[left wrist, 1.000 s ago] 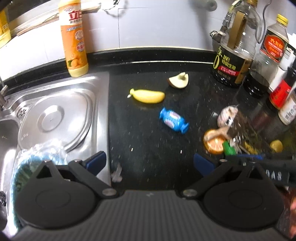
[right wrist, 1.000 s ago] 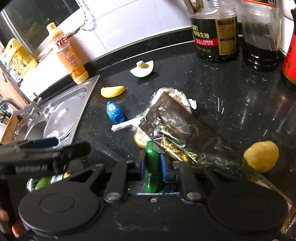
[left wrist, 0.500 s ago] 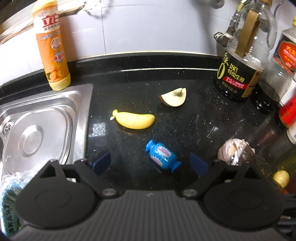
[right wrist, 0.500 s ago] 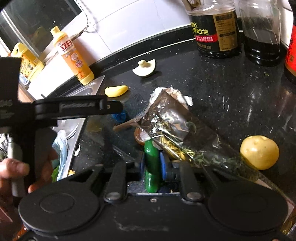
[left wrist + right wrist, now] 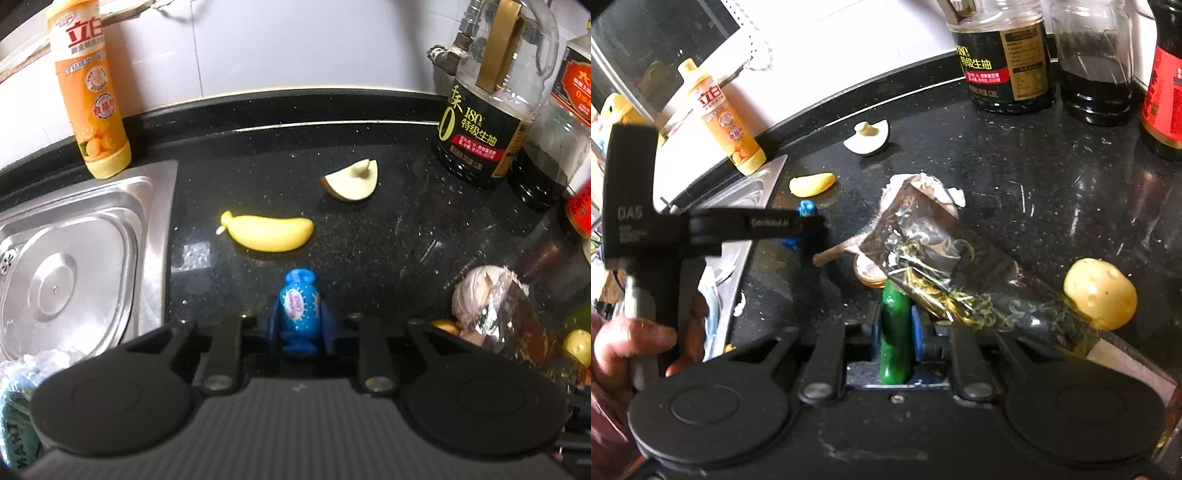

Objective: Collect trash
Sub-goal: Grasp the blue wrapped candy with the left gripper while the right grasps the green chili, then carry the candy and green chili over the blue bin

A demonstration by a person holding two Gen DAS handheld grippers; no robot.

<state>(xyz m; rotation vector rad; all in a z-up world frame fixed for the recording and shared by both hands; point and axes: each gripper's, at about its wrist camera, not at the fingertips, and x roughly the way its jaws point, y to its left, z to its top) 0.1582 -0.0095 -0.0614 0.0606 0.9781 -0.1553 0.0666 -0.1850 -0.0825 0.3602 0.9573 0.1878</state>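
My left gripper [image 5: 300, 325] is shut on a blue wrapped candy [image 5: 298, 310] low over the black counter [image 5: 399, 236]. The candy also shows in the right wrist view [image 5: 807, 208], behind the left gripper body [image 5: 701, 229]. My right gripper [image 5: 895, 325] is shut on a green piece of trash [image 5: 894, 332]. A crumpled foil wrapper [image 5: 931, 236] lies just ahead of it, over an orange slice [image 5: 870, 273]. A yellow banana piece [image 5: 267, 232], an apple wedge [image 5: 352, 181] and a small potato [image 5: 1100, 291] lie on the counter.
A steel sink [image 5: 66, 258] is on the left with a plastic bag [image 5: 22, 387] in it. An orange dish-soap bottle [image 5: 90, 88] stands behind the sink. Soy sauce and oil bottles [image 5: 484, 110] crowd the back right corner.
My left gripper moved forward over the counter and closed on the blue candy, which now stands upright between the fingers. My right gripper stayed shut on the green trash.
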